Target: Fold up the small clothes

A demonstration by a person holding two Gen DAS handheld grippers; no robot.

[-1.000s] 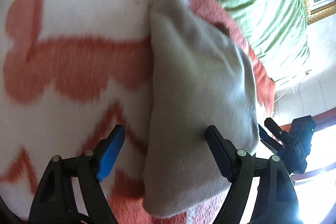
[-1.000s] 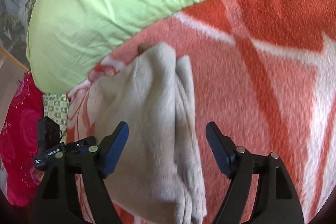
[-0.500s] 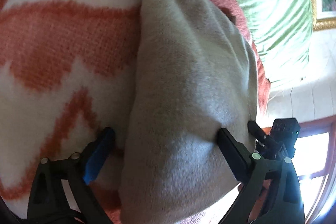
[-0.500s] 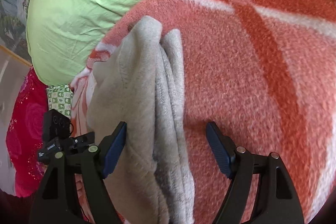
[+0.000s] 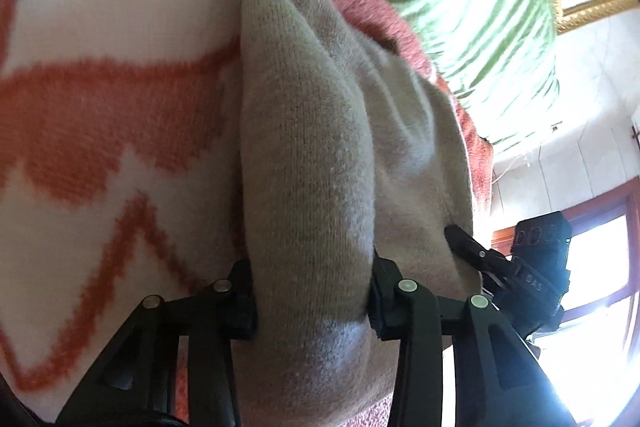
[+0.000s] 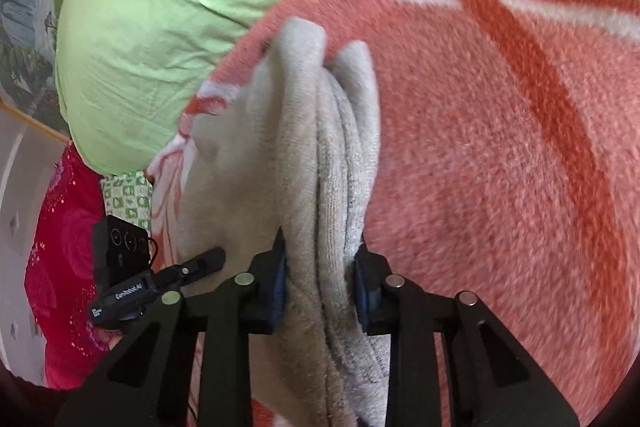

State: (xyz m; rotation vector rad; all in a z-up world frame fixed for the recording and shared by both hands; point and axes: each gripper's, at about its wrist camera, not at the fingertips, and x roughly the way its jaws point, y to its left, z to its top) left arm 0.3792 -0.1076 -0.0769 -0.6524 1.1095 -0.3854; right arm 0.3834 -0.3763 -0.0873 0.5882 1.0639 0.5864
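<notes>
A bed covered by an orange-and-white blanket [image 6: 500, 147] carries a beige knit garment [image 5: 312, 155] lying bunched along it. The left gripper [image 5: 312, 299] is clamped on one thick fold, the right gripper [image 6: 320, 283] pinches the layered edge. A green pillow [image 6: 168, 7] lies beyond.

Bed surface: fleece blanket [image 6: 500, 147], orange-red and white pattern, covers the whole support. Lying on it: beige knitted garment [image 5: 312, 163], bunched lengthwise at centre; light green pillow [image 6: 160, 11] at 10 o'clock in the right wrist view, 1 o'clock in the left.
</notes>
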